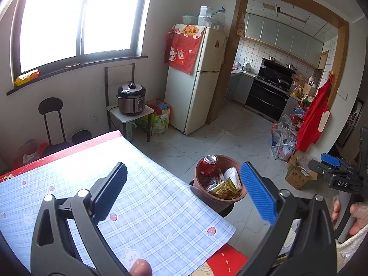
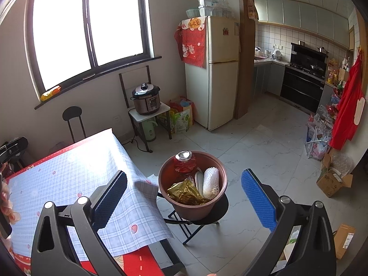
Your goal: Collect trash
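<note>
Both wide-apart, empty claws, left gripper (image 1: 184,191) and right gripper (image 2: 184,195), hover over the table (image 1: 138,195); the brown bucket (image 2: 208,207), ahead between the right fingers, holds the trash, so check for leftovers.

Brown bin (image 2: 184,209), blue plaid tablecloth (image 2: 76,179)

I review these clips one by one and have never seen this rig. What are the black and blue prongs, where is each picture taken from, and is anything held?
No robot: a person carries two handheld grippers, each with a fisheye camera looking along its fingers. One picture is from the left gripper, the other from the right gripper. Both are open and hold nothing. Beside the checked tablecloth, a brown pot on a black stool holds a red can, gold wrapper and white foam net.
</note>
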`<control>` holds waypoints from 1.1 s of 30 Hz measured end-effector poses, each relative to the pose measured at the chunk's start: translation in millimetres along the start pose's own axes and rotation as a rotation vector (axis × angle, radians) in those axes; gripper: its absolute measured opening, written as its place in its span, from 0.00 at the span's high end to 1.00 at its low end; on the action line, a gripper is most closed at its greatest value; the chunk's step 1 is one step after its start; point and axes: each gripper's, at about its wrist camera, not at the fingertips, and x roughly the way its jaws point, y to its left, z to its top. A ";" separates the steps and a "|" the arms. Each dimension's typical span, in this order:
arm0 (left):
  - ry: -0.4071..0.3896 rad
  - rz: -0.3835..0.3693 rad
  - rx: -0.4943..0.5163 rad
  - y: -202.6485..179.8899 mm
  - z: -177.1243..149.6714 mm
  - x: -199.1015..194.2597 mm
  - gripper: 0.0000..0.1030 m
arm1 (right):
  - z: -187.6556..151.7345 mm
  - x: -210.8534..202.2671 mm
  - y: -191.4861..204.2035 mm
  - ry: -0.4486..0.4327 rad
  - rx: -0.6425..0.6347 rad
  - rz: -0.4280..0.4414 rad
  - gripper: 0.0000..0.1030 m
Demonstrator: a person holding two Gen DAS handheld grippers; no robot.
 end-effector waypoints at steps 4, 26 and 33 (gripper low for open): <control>-0.005 0.025 0.014 11.0 -6.0 -20.7 0.06 | -3.2 -16.2 17.9 -0.014 0.003 -0.014 0.05; -0.045 0.023 0.050 13.0 -16.4 -49.4 0.06 | -13.6 -43.7 36.6 -0.030 0.051 -0.057 0.05; -0.049 0.031 0.055 8.5 -13.0 -48.1 0.06 | -13.9 -45.2 30.9 -0.038 0.063 -0.061 0.05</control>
